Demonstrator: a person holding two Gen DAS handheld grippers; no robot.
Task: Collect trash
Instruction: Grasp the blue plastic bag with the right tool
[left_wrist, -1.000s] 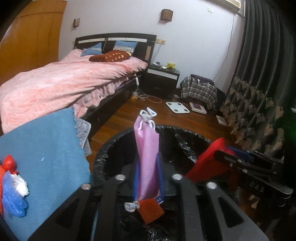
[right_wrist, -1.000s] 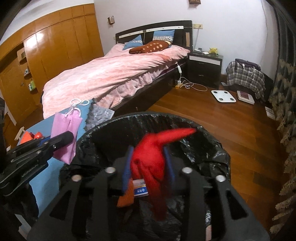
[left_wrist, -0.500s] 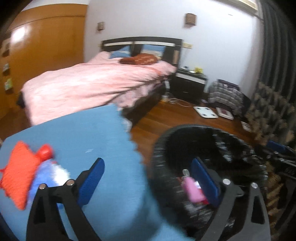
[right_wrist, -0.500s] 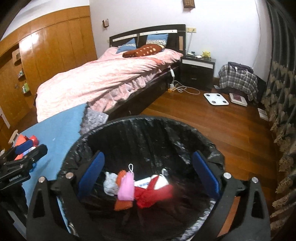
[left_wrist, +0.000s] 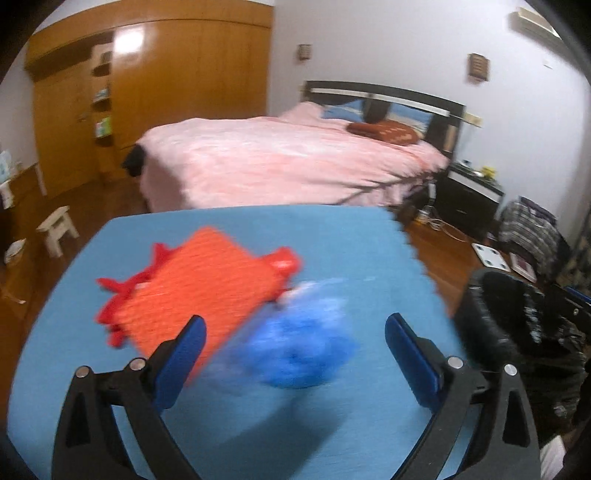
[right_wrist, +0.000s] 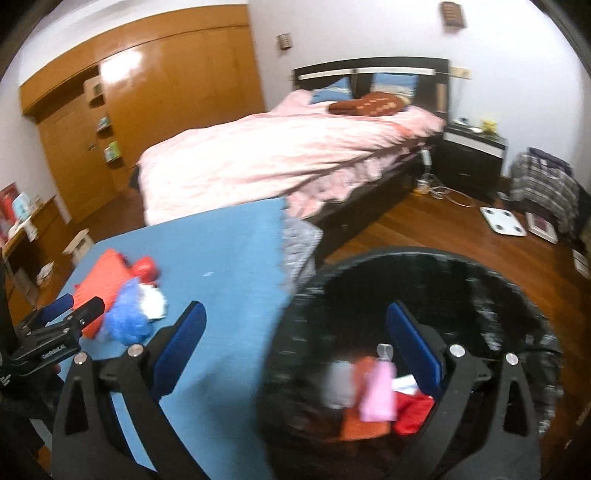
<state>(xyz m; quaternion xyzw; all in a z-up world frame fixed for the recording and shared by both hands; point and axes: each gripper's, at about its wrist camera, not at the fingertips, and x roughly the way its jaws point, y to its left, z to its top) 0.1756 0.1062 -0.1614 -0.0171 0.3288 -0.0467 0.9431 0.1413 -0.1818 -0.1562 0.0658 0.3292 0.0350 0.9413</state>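
Observation:
An orange mesh bag and a crumpled blue plastic bag lie on the blue table. My left gripper is open and empty, just above the blue bag. The same pile shows in the right wrist view: the orange bag, the blue bag and a white scrap. My right gripper is open and empty over the near rim of the black-lined bin, which holds a pink bag, red and orange scraps.
A pink bed stands behind the table, with a dark nightstand beside it. A white scale and a plaid bag are on the wood floor. A small white stool stands at left. The bin stands right of the table.
Both grippers opened and dropped the pink bag and the red scrap into the bin. My left gripper then swung left over the table to the orange and blue bags.

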